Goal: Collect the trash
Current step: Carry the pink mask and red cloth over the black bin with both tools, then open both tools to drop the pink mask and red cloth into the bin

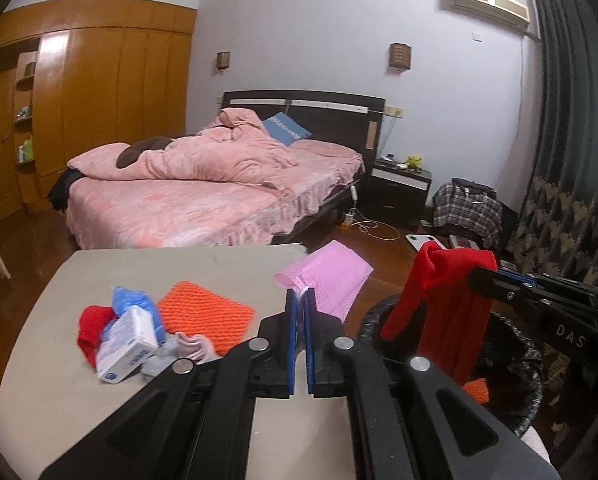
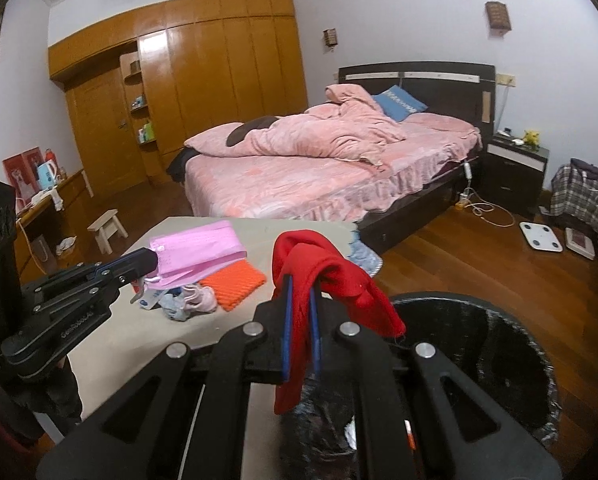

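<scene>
My left gripper [image 1: 300,300] is shut on a pink mesh cloth [image 1: 327,276] and holds it above the beige table [image 1: 171,264]; it also shows in the right wrist view [image 2: 151,258] with the pink cloth [image 2: 195,246]. My right gripper [image 2: 300,292] is shut on a red cloth [image 2: 327,272] that hangs over the rim of a black-lined trash bin [image 2: 511,360]. In the left wrist view the red cloth [image 1: 447,304] hangs over the bin [image 1: 507,344]. On the table lie an orange mesh pad [image 1: 209,314], a blue-white box [image 1: 127,346], a blue bag [image 1: 133,300] and another red piece [image 1: 93,326].
A bed with pink bedding [image 1: 203,184] stands behind the table. A dark nightstand [image 1: 399,188], a plaid bag [image 1: 467,204], a white scale [image 2: 541,236] and cables lie on the wood floor. A small white stool [image 2: 107,226] is to the left. Something orange [image 1: 477,390] lies in the bin.
</scene>
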Action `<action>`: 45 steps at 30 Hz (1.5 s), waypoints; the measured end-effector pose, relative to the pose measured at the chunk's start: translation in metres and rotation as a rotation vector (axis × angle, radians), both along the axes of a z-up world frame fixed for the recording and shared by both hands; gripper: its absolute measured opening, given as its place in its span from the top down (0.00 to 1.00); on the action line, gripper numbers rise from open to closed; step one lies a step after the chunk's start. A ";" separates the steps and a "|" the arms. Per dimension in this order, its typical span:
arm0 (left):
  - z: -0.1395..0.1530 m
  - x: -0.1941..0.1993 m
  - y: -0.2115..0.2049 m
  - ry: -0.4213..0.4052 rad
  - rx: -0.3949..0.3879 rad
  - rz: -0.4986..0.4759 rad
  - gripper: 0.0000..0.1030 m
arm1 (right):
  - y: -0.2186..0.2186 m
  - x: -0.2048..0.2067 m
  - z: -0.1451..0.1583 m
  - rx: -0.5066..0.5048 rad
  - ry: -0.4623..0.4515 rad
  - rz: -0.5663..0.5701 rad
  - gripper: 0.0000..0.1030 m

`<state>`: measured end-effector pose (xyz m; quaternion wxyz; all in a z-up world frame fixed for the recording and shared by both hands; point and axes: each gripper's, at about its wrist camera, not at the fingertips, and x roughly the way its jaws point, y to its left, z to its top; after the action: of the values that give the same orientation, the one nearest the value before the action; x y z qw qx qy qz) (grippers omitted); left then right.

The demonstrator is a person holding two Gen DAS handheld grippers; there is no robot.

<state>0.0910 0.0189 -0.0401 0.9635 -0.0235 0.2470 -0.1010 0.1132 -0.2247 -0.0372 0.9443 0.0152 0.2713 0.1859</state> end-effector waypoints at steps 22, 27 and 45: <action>-0.005 0.002 -0.103 0.008 0.022 -0.205 0.96 | -0.094 -0.035 -0.012 -0.016 0.007 -0.187 0.93; -0.011 0.003 -0.125 0.023 0.028 -0.249 0.96 | -0.114 -0.041 -0.020 -0.016 0.021 -0.231 0.93; -0.037 0.013 -0.161 0.083 0.072 -0.316 0.96 | -0.132 -0.033 -0.047 -0.021 0.084 -0.266 0.93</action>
<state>0.1040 -0.1421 -0.0774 0.9248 0.0462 0.2906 -0.2412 0.0805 -0.3570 -0.0844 0.9485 0.0489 0.3080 0.0552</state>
